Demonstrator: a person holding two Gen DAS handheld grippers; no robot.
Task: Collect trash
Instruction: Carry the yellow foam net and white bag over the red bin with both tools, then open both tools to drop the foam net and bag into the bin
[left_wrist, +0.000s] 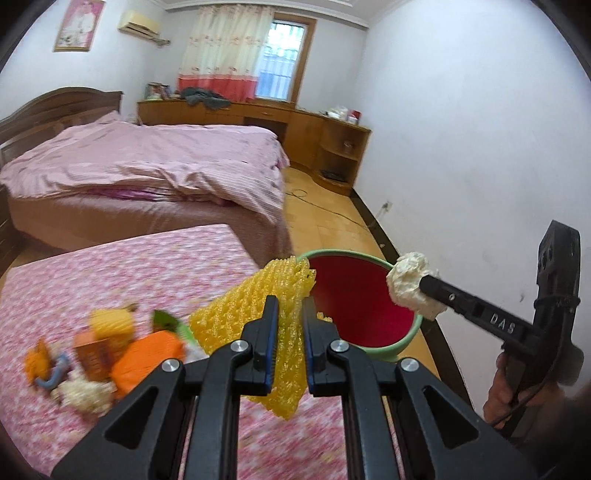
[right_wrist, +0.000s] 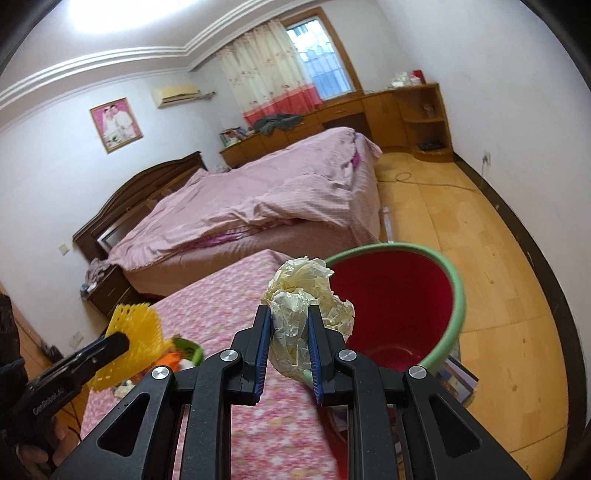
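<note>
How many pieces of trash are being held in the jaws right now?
2. The yellow foam net is in the left gripper; the crumpled paper is in the right gripper. Both are near the bin. More trash lies on the table.

Yellow foam net, cream paper wad, red green-rimmed bin.

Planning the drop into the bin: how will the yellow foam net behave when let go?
The yellow foam net probably weighs little and flops: it bends and hangs below the left tool. It may snag on the bin rim rather than fall cleanly.
</note>
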